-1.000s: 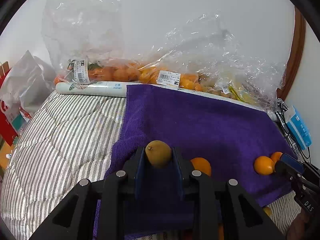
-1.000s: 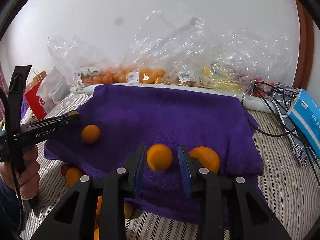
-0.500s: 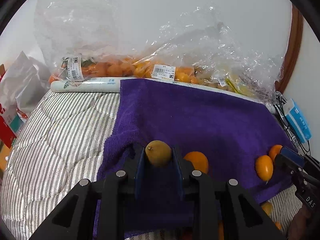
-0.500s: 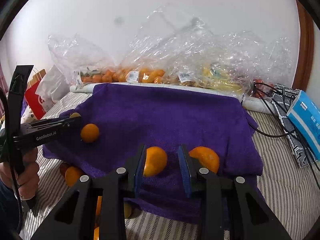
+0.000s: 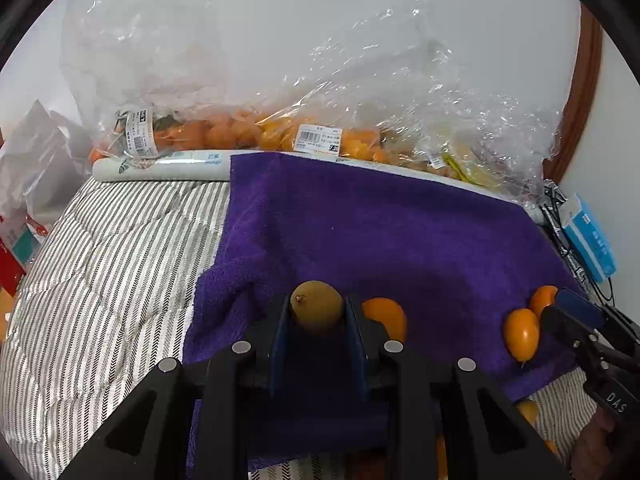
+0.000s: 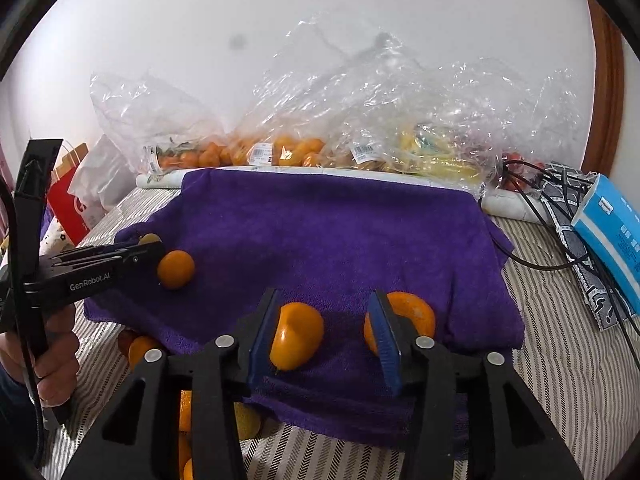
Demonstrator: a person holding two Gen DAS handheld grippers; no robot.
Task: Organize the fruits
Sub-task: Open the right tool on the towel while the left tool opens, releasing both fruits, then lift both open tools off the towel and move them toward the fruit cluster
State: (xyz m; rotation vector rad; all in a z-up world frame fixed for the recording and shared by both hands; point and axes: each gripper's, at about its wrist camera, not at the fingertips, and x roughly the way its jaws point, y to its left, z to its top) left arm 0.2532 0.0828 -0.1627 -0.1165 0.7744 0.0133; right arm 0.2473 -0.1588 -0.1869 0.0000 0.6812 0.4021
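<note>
Fruits are lying on a purple towel (image 6: pixel 332 232), a thick terry cloth with a soft, fuzzy pile, which is covering part of a bed with a quilted grey-and-white striped cover (image 5: pixel 100 280). The left claw (image 5: pixel 317 312) is gripping an olive-brown fruit (image 5: pixel 317 312), round and matt with a small stem mark, at the towel's near left corner; the blue pads are pressing on both its sides. Just right of it, a smooth glossy orange fruit (image 5: pixel 386 316) is resting on the towel.

The right claw (image 6: pixel 326 332) is standing open at the towel's near edge. Its jaws have just been opening, and the oval orange fruit (image 6: pixel 296 336) that they were pinching a second ago is now leaning against the left pad only, with a clear gap to the right pad. Behind the right pad a rounder orange (image 6: pixel 412 316) is sitting on the towel. The brown fruit is staying in the same grip as before.

Along the towel's far edge, crinkled transparent plastic bags (image 6: pixel 360 120) with white barcode labels are holding many small orange fruits. A long white roll (image 5: pixel 160 164) is lying between the bags and the towel. To the right of the towel, a blue carton (image 6: pixel 612 232) and black cables are lying on the bed.
</note>
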